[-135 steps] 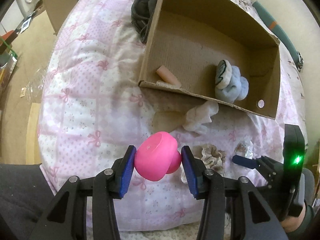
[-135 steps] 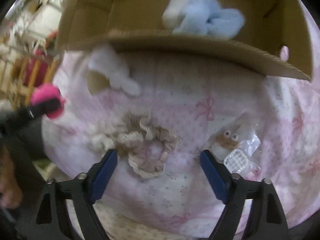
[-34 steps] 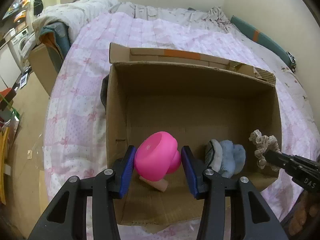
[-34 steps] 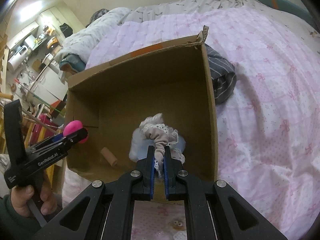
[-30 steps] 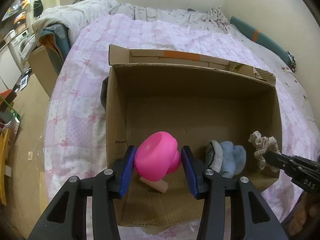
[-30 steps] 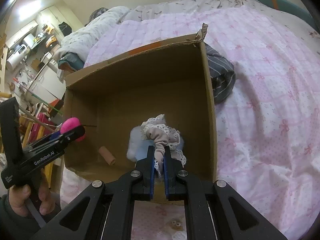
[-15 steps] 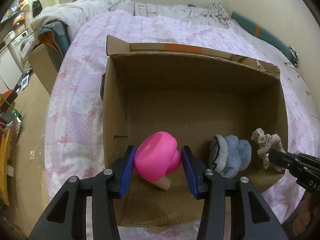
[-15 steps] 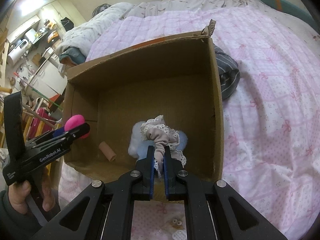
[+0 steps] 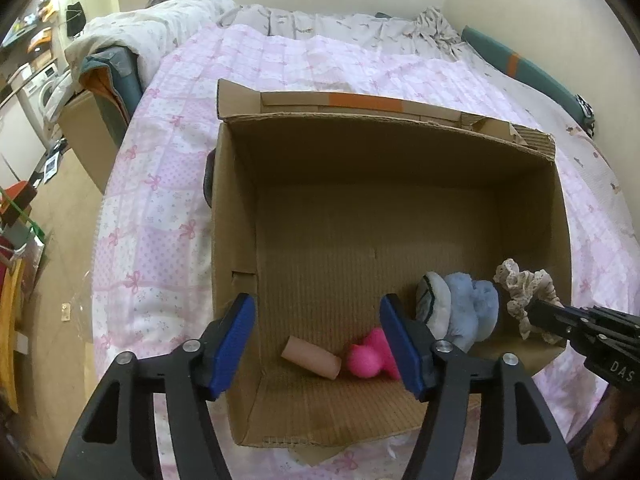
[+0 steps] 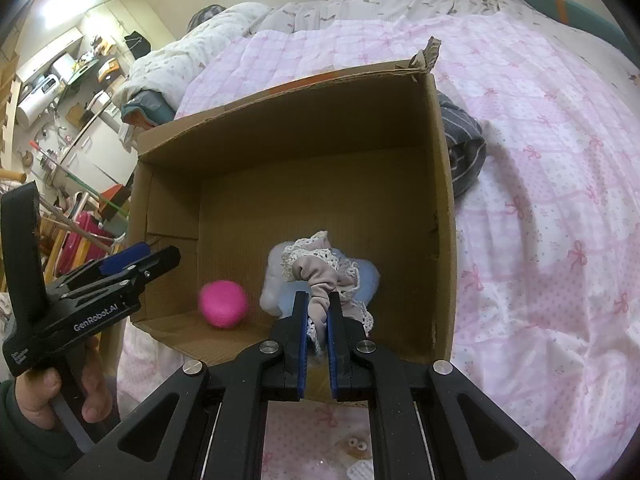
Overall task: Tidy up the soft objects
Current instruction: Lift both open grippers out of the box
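Pink patchwork bedding [image 9: 168,184] printed with little bows covers the bed, and an open cardboard box [image 9: 236,216] sits on top of it. Above the near end of the box, the left gripper [image 9: 316,336] has its blue jaws opening, with nothing pressed between them. On the box floor below lies the pink squishy toy [image 9: 368,356], next to a small beige tube [image 9: 312,360]. Against the right wall rests a fluffy blue-and-white plush [image 9: 460,312]. The right gripper [image 10: 318,320] hangs over that same corner, its jaws clenched tight on a beige lace scrunchie [image 10: 316,272], which dangles just above the plush. A striped dark garment [image 10: 464,152] lies outside the box on the bedding.
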